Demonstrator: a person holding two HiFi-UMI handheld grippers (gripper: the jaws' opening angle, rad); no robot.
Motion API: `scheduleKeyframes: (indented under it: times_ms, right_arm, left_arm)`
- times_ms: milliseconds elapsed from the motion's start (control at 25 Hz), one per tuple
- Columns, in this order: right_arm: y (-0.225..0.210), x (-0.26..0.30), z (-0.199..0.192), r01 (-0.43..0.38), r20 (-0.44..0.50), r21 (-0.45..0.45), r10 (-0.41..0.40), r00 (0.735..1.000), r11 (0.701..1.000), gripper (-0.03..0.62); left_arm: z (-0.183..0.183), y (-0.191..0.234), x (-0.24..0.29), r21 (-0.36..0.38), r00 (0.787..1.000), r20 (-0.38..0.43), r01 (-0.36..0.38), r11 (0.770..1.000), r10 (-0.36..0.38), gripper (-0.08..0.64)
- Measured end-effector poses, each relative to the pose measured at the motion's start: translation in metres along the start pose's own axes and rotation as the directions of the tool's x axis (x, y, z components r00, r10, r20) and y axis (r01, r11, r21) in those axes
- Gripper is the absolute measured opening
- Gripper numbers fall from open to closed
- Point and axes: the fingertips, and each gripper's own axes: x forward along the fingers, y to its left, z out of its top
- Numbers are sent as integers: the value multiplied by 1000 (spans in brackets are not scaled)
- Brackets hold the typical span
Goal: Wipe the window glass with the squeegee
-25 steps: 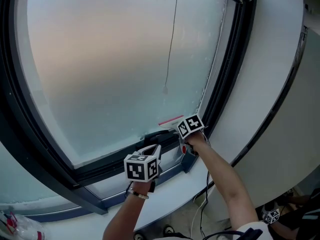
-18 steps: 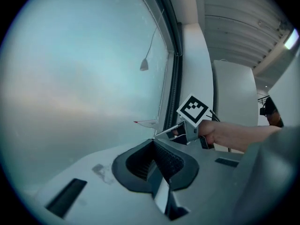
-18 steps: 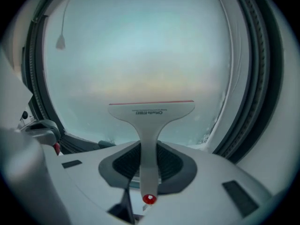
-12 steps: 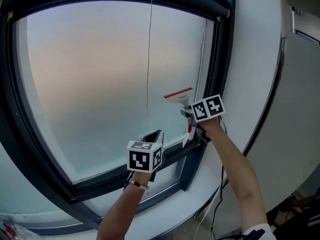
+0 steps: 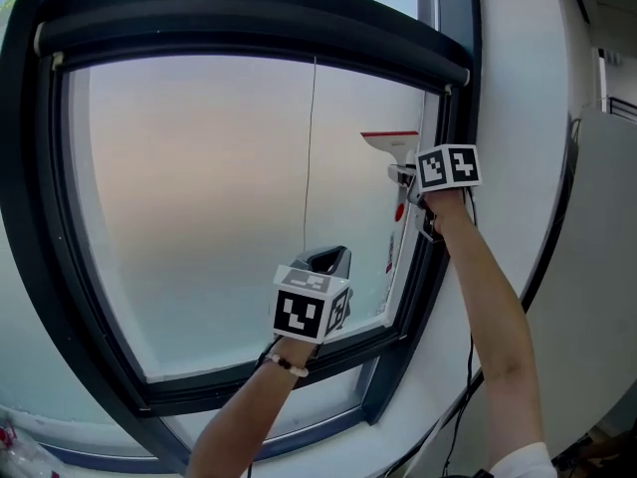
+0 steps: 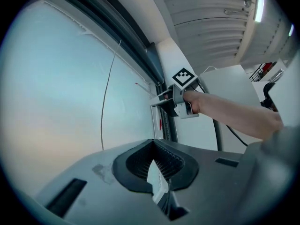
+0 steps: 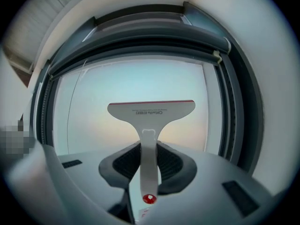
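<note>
A white squeegee with a red blade edge is held up against the upper right part of the window glass, just below the blind. My right gripper is shut on its handle. In the right gripper view the handle runs between the pads, and the wide head points up at the pane. My left gripper hangs lower, in front of the glass's bottom right. It is shut, with nothing in it. From there, the squeegee shows beside the frame.
A dark window frame surrounds the pane, with a rolled blind housing across the top. A thin pull cord hangs down the glass left of the squeegee. A white wall stands to the right.
My right gripper has carried the squeegee up the right side of the glass, from near the bottom sill to near the top. The left gripper stayed low. The view tilted upward.
</note>
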Motion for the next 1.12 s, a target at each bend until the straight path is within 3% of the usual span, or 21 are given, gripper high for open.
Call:
scheduleKeyframes:
  times_ms: [280,520,880,1120]
  right_arm:
    - [-26,27,82,9,-9,-13,-9,1000,1000,80]
    - [-25,40,100,-14,-15,-26,13,1000,1000,80]
    - [-19,47,75,-7,-82,-101,-1,997,995,80]
    - [-15,54,19,-5,-172,-100,-12,985,995,80]
  left_arm:
    - [10,18,4,5,998,16,-58,998,58,0]
    - [8,17,15,6,998,14,-65,998,65,0]
    - [-7,12,22,-21,999,6,-42,999,42,0]
    - [-29,5,20,-65,1000,-12,-1,998,1,0]
